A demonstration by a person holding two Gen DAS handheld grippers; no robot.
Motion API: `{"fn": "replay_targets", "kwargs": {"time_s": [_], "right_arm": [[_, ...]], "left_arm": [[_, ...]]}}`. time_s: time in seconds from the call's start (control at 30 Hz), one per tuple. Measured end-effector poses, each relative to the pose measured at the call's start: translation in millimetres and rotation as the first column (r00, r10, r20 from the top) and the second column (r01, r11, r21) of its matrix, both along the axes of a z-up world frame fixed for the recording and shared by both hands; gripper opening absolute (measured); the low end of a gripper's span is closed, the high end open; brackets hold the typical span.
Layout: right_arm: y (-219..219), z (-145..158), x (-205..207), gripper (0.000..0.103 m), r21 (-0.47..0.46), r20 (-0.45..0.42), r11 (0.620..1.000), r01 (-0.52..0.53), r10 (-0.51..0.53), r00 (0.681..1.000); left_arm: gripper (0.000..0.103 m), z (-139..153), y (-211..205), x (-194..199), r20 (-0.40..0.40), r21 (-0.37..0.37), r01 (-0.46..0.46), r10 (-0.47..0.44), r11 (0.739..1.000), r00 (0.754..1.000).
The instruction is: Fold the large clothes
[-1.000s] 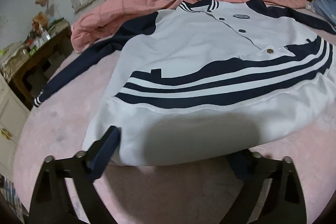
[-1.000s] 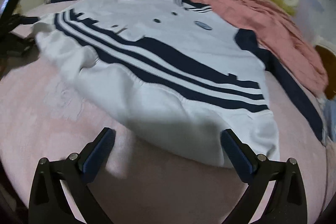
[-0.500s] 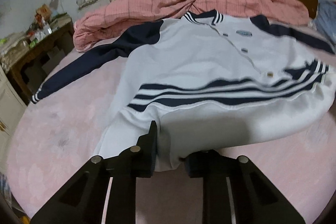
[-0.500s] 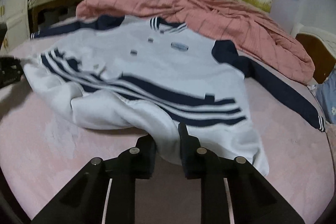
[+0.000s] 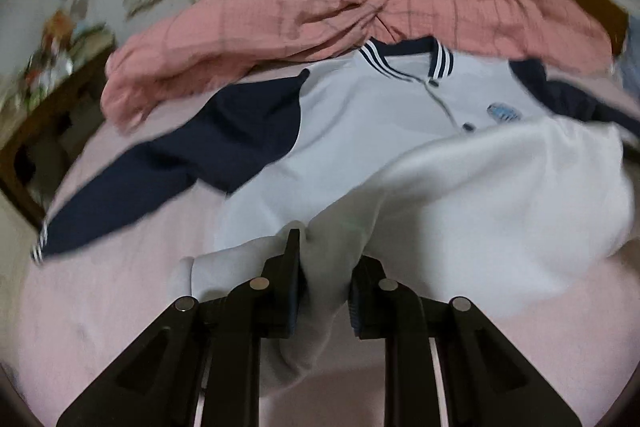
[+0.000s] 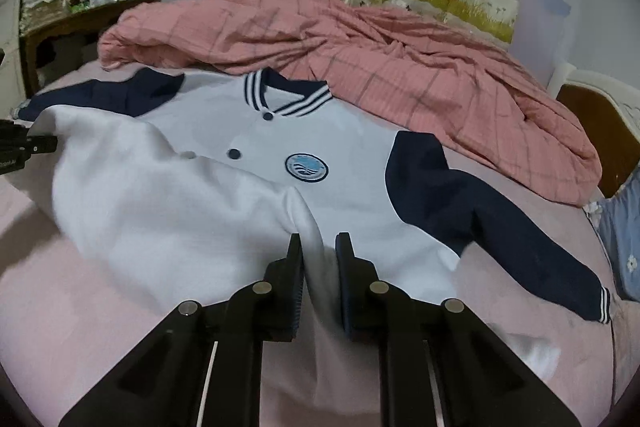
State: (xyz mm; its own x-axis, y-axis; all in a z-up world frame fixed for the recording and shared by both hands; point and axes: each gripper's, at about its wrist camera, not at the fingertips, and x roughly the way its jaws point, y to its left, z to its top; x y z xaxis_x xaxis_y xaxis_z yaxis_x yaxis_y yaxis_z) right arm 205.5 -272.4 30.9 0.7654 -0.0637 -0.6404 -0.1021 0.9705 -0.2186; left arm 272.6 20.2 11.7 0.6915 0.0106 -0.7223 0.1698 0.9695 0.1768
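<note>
White varsity jacket (image 6: pixel 224 195) with navy sleeves, striped collar, round blue chest badge, spread on the pink bed (image 6: pixel 60 291), hem doubled up over the front. Stripes hidden under that fold; left view pretty blurry. Left gripper (image 5: pixel 324 267) clamped on hem; right gripper (image 6: pixel 319 259) closing on hem, angled down.

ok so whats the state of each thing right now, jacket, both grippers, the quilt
jacket: face up on the bed, hem lifted and partly folded toward the collar, buttoned
left gripper: clamped on the hem
right gripper: jaws closing, hem pinched between them
navy sleeves: spread out flat
pink quilt: crumpled behind the collar
</note>
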Motion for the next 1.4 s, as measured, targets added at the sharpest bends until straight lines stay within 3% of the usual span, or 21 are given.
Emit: {"fn": "replay_targets", "kwargs": {"time_s": [0.17, 0.3, 0.37, 0.43, 0.5, 0.6, 0.7, 0.83, 0.9, 0.97, 1.0, 1.07, 1.1, 1.13, 1.17, 1.23, 1.33, 1.4], "right_arm": [[-10.0, -22.8, 29.7, 0.017, 0.043, 0.021, 0.999, 0.019, -0.02, 1.0], [-23.6, -33.5, 44.8, 0.023, 0.105, 0.048, 0.994, 0.041, -0.046, 0.998], [-29.8, -33.9, 42.7, 0.039, 0.126, 0.067, 0.991, 0.049, -0.057, 0.996], [-35.2, -28.0, 35.3, 0.053, 0.127, 0.1, 0.991, 0.053, -0.066, 0.993], [-42.0, -16.9, 23.3, 0.06, 0.149, 0.15, 0.987, 0.063, -0.085, 0.985], [-57.7, 2.3, 4.6, 0.084, 0.258, 0.179, 0.966, -0.002, -0.045, 0.983], [-69.1, 12.9, -15.0, 0.085, 0.299, 0.179, 0.951, -0.085, 0.032, 0.983], [-87.5, 17.4, -36.4, 0.085, 0.234, 0.22, 0.972, 0.001, -0.054, 0.974], [-105.7, 13.0, -38.7, 0.085, 0.29, 0.188, 0.956, 0.034, -0.092, 0.978], [-122.0, -0.8, -34.0, 0.085, 0.379, 0.102, 0.924, 0.037, -0.081, 0.991], [-126.3, -9.2, -30.2, 0.085, 0.404, 0.057, 0.914, 0.032, -0.06, 0.997], [-128.4, -24.4, -23.0, 0.084, 0.388, 0.024, 0.921, 0.044, -0.058, 0.998], [-127.9, -31.0, -19.2, 0.08, 0.364, 0.024, 0.93, 0.055, -0.068, 0.997], [-128.5, -35.1, -17.5, 0.06, 0.355, 0.033, 0.933, 0.065, -0.081, 0.996], [-130.0, -39.8, -12.7, 0.037, 0.335, 0.031, 0.937, 0.099, -0.116, 0.993], [-135.8, -50.3, 0.0, 0.023, 0.267, -0.013, 0.939, 0.216, -0.22, 0.975], [-154.5, -72.1, 17.3, 0.023, 0.276, -0.125, 0.896, 0.347, -0.325, 0.937], [-161.8, -80.3, 21.6, 0.023, 0.322, -0.161, 0.881, 0.347, -0.31, 0.937]], "left_arm": [[0.019, -29.2, 2.1, 32.7, -0.007, -0.058, 0.004, -0.004, 0.998, 1.0], [0.026, -42.3, -2.8, 36.1, 0.034, -0.002, 0.034, -0.034, 0.999, 0.999], [0.036, -36.7, 0.9, 31.7, 0.061, -0.006, 0.023, -0.022, 1.0, 0.998], [0.066, -25.0, 9.9, 24.3, 0.112, -0.023, 0.004, -0.001, 1.0, 0.994], [0.072, -15.9, 21.7, 18.3, 0.126, -0.063, 0.001, 0.007, 0.998, 0.992], [0.075, -5.8, 46.1, 0.3, 0.127, -0.156, 0.026, -0.006, 0.987, 0.992], [0.086, 0.8, 65.7, -19.2, 0.148, -0.201, 0.027, 0.003, 0.979, 0.989], [0.091, -4.0, 81.6, -33.2, 0.153, -0.21, 0.038, -0.005, 0.977, 0.988], [0.092, -10.6, 84.5, -27.8, 0.134, -0.209, 0.023, 0.005, 0.978, 0.991], [0.092, -20.1, 89.9, -17.0, 0.086, -0.236, -0.022, 0.043, 0.971, 0.995], [0.091, -24.7, 94.1, -11.7, 0.071, -0.25, -0.056, 0.076, 0.967, 0.995], [0.065, -32.4, 106.0, -3.5, 0.049, -0.284, -0.106, 0.125, 0.953, 0.991], [0.038, -36.8, 115.3, 1.7, 0.009, -0.34, -0.115, 0.126, 0.933, 0.992], [0.015, -41.1, 124.6, 5.8, -0.026, -0.423, -0.101, 0.1, 0.9, 0.995], [0.012, -43.8, 130.8, 6.8, -0.034, -0.471, -0.097, 0.092, 0.877, 0.995], [0.007, -45.9, 130.6, 7.4, -0.035, -0.465, -0.11, 0.106, 0.879, 0.994], [0.007, -43.3, 112.1, -0.3, 0.02, -0.351, -0.113, 0.128, 0.93, 0.992], [0.007, -47.1, 111.6, 1.3, 0.004, -0.344, -0.124, 0.133, 0.931, 0.991]]}}
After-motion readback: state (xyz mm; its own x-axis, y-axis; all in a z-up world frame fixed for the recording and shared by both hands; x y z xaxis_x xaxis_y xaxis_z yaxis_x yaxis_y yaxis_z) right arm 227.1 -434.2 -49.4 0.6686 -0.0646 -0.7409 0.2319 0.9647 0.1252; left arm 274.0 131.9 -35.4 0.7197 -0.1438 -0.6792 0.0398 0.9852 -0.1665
